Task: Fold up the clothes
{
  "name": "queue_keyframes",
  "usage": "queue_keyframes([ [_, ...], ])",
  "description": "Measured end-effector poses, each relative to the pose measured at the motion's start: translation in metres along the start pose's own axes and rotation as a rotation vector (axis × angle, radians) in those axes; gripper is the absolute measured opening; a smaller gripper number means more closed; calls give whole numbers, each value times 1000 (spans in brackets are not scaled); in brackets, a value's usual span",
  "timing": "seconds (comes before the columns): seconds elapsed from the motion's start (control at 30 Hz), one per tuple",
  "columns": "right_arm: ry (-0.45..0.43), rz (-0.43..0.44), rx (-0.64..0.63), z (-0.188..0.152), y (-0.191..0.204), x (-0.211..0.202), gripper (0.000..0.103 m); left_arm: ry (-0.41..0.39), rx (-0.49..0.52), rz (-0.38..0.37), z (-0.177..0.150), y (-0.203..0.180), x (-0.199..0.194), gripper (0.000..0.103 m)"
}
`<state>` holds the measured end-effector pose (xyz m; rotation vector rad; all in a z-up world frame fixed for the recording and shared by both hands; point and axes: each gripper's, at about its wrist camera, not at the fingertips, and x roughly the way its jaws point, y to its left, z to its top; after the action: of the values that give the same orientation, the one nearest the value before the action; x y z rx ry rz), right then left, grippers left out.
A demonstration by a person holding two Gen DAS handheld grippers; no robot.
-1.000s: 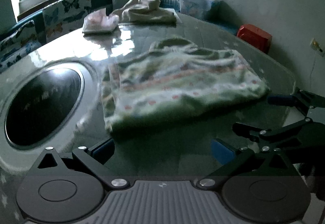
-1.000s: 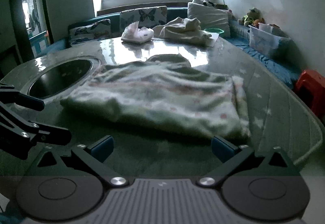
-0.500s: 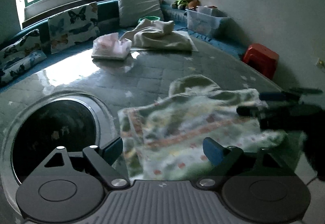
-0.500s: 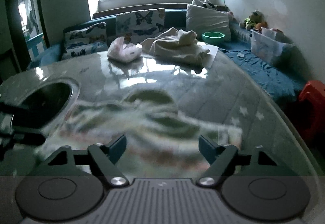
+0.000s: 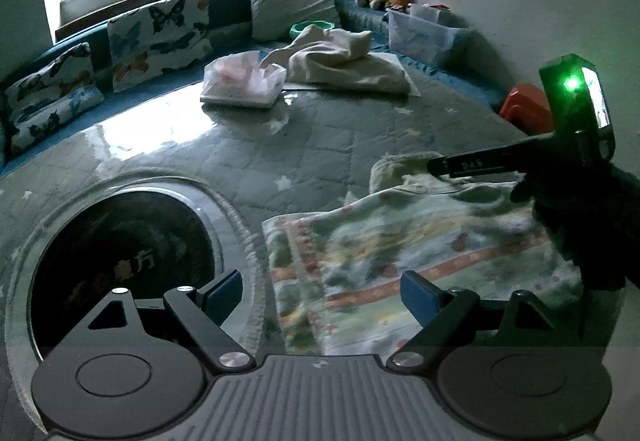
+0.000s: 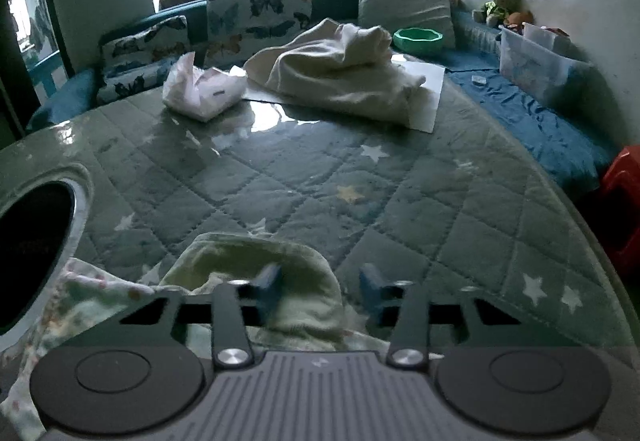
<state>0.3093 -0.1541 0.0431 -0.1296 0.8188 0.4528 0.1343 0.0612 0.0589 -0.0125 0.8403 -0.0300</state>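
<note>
The folded pale-green patterned fleece garment [image 5: 404, 253] lies on the quilted grey-green table [image 6: 360, 177]. The left claw [image 5: 322, 291] stands wide open, the garment's near left corner between its blue pads without contact. The right claw [image 6: 318, 291] is closing around the garment's rounded green hood [image 6: 256, 261]; its blurred pads are not yet pressing it.

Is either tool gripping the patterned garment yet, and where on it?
Not yet. Right tool is closing over the garment's hood; left tool is open, holding nothing.
</note>
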Motion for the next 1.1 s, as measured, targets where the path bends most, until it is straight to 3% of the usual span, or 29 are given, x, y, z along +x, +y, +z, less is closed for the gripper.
queue_keyframes([
  [0.03, 0, 0, -5, 0, 2, 1, 17, 2, -3, 3, 0, 2, 1, 89],
  [0.13, -23, 0, -30, 0, 8, -3, 6, 6, -10, 8, -2, 6, 1, 89],
  [0.4, -282, 114, -76, 5, 23, -113, 4, 3, -36, 19, -5, 15, -2, 91],
  [0.53, -427, 203, -156, -13, 37, -191, 4, -22, -61, 36, -3, 26, -12, 94],
  [0.6, -452, 233, -200, -20, 44, -218, 4, -38, -73, 50, -2, 32, -19, 96],
  [0.73, -389, 305, -277, -57, 58, -244, 7, -62, -88, 57, 0, 38, -27, 99],
  [0.93, -194, 379, -316, -105, 72, -226, 12, -72, -73, 44, 2, 31, -31, 101],
  [1.0, -187, 376, -315, -114, 72, -229, 22, -71, -70, 38, 3, 27, -30, 101],
  [1.07, -195, 367, -298, -111, 68, -231, 44, -70, -68, 39, 5, 24, -28, 101],
  [1.1, -210, 359, -283, -108, 65, -232, 47, -68, -69, 39, 6, 22, -27, 101],
])
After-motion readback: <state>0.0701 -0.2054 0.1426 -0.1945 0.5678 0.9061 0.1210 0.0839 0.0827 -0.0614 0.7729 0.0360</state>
